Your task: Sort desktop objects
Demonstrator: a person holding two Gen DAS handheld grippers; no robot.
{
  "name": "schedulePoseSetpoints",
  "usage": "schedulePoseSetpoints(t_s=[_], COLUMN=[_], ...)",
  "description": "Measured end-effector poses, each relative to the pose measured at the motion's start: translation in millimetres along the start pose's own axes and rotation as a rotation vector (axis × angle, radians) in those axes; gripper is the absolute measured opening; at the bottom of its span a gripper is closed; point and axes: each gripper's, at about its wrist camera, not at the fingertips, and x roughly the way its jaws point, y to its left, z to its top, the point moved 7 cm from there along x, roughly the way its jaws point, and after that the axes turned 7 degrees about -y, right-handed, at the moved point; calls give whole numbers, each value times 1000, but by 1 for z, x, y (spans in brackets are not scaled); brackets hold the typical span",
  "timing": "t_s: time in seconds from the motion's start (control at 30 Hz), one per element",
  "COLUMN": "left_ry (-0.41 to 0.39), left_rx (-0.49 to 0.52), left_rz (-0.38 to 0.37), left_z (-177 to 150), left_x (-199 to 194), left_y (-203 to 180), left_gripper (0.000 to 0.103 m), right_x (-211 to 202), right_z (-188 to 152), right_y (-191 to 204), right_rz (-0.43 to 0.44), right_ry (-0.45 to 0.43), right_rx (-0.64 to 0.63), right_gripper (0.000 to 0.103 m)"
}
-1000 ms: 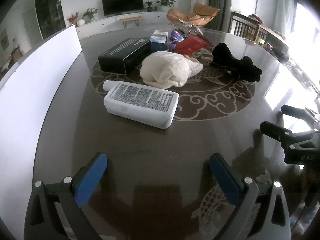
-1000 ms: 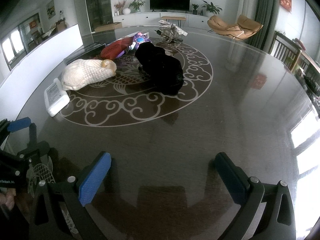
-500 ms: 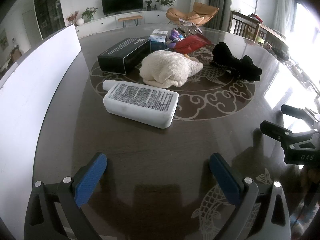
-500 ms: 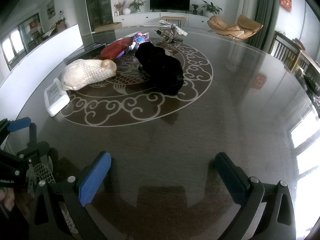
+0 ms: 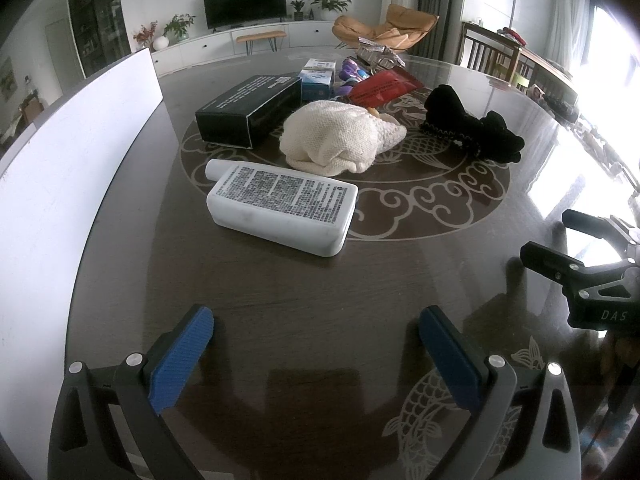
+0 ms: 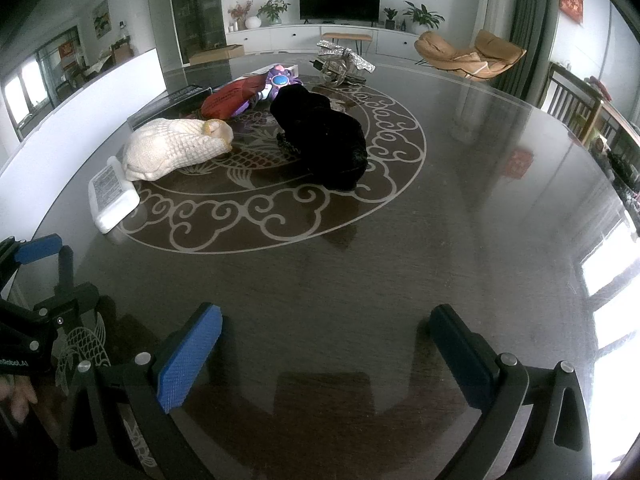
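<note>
Your left tool gapes empty; the bottle lies just ahead, long axis crosswise; right tool, also apart, sits farther.

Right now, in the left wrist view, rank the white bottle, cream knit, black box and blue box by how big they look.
1. White bottle, though it lies nearest the camera.
2. Cream knit and black box look about alike; no ranking between them.
3. Blue box, farthest back and partly hidden.
</note>
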Motion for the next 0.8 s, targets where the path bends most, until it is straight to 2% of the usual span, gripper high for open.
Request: schedulePoseSetpoints(t_s=[0.27, 0.4, 0.57, 0.67, 0.8], left_ry=[-2, 14, 44, 40, 38], left_rx=[3, 41, -77, -98, -108], left_rz=[0, -37, 55, 78, 90], left_z=[0, -4, -10, -9, -9], left_x=[1, -2, -8, -7, -7], left_y=[0, 3, 41, 48, 47], left_gripper=[103, 103, 103, 103, 103], right_x=[0, 0, 0, 0, -8], right_z=[0, 0, 0, 2, 27], right_y=[0, 0, 0, -3, -12], right_rz=[0, 0, 8, 27, 64], right_ry=[0, 0, 8, 77, 29], right_rx=[1, 1, -4, -18, -1], right_gripper=[103, 103, 103, 103, 103])
